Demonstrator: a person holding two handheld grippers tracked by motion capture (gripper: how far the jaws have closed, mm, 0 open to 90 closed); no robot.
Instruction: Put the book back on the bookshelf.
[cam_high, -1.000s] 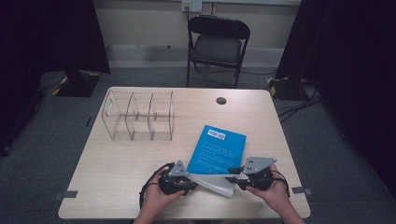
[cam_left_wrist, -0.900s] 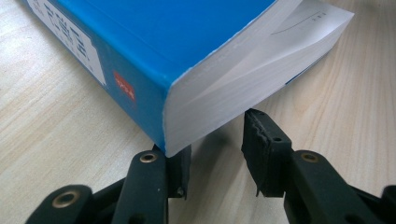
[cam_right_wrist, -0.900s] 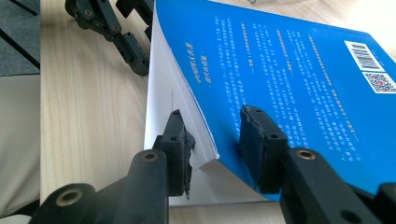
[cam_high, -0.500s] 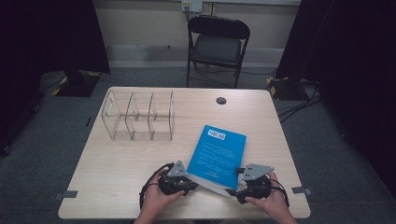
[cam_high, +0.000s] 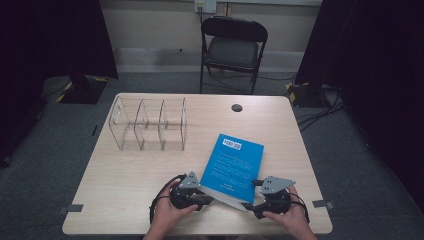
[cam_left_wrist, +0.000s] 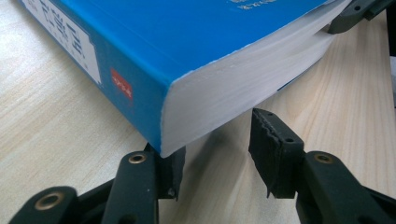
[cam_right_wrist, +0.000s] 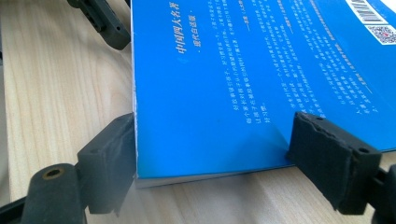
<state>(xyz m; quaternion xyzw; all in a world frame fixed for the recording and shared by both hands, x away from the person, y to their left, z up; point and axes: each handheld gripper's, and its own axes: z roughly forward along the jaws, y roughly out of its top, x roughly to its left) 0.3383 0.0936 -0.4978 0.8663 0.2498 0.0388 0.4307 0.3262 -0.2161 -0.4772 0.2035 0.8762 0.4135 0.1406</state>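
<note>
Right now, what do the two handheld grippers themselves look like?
Both are black. The left gripper and right gripper each carry a grey three-cornered plate on top, and a black cable loops from the left one. Up close, the jaws are black arms with brass-coloured rivets and black pads with ragged, worn edges. No sleeves are visible.

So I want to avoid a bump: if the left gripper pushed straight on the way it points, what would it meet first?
Probably the blue book: its near corner already sits at the left gripper.

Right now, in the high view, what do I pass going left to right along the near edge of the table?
Left hand-held gripper → blue book → right hand-held gripper.
</note>
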